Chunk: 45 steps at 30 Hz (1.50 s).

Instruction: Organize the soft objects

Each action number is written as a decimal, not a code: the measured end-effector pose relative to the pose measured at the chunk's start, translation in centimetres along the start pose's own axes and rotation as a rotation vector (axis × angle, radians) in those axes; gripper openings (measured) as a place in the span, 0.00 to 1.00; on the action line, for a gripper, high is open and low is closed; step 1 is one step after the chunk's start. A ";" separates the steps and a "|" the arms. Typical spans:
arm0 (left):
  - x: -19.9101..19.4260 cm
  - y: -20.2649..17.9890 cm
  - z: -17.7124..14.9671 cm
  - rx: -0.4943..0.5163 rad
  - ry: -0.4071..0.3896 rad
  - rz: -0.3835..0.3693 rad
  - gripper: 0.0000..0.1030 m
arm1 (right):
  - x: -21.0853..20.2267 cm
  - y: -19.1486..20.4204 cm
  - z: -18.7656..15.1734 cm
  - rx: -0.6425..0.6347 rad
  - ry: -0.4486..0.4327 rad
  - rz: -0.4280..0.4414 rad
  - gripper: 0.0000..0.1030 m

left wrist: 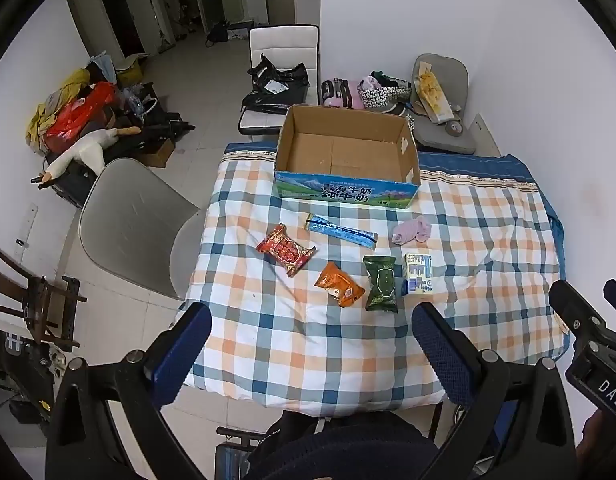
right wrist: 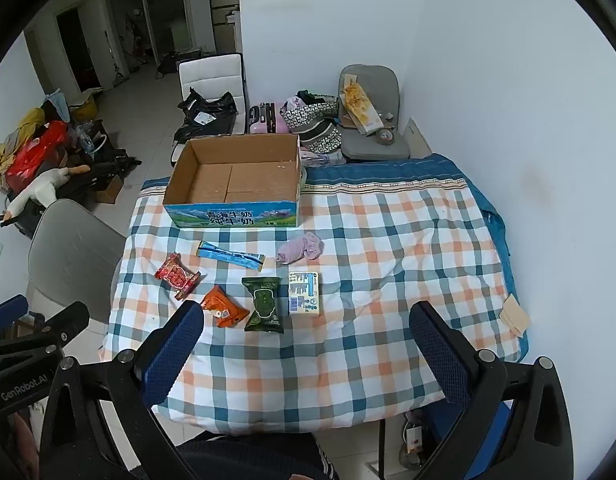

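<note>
Left gripper [left wrist: 310, 334] and right gripper [right wrist: 306, 332] both spread wide, empty, above checked cloth [left wrist: 348, 352]. Box [left wrist: 348, 160] empty; packets [left wrist: 340, 289] in front of it.

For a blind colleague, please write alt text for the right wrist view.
Six small items lie on a checked tablecloth in front of an empty cardboard milk box: red, orange and dark green packets, a long blue packet, a pale carton and a crumpled lilac cloth. The right gripper hovers near, fingers wide open, holding nothing.

"GenRobot.AI" on left gripper [right wrist: 28, 328]; "纯牛奶" box [right wrist: 232, 216]
</note>
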<state>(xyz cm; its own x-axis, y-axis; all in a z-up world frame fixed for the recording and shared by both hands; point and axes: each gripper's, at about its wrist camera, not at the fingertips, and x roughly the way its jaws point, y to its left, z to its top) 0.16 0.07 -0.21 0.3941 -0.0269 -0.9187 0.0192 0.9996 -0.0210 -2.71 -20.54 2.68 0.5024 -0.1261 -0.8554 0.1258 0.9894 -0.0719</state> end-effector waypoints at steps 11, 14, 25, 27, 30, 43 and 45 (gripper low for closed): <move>-0.3 -0.4 -0.2 0.000 -0.019 0.017 1.00 | -0.3 0.2 0.4 0.015 0.010 0.031 1.00; -0.2 -0.2 -0.1 -0.002 -0.021 0.021 1.00 | -0.1 0.2 0.3 0.015 0.008 0.036 1.00; -0.8 0.6 0.7 -0.001 -0.023 0.025 1.00 | 0.1 0.7 0.1 0.021 0.007 0.038 1.00; -0.8 0.7 0.7 -0.003 -0.025 0.027 1.00 | 0.1 0.7 0.1 0.020 0.008 0.037 1.00; -1.0 0.8 0.8 -0.001 -0.033 0.031 1.00 | 0.0 0.9 0.1 0.022 0.006 0.038 1.00; -2.0 1.2 1.5 0.009 -0.089 0.044 1.00 | -0.3 2.2 0.5 0.022 -0.023 0.025 1.00; -2.0 1.2 1.6 0.008 -0.089 0.043 1.00 | -0.5 2.2 0.5 0.022 -0.028 0.023 1.00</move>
<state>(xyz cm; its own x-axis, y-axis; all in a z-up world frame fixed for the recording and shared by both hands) 0.86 1.34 2.22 0.4750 0.0152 -0.8799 0.0078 0.9997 0.0215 -2.27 -18.30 3.19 0.5291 -0.1057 -0.8420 0.1328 0.9903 -0.0409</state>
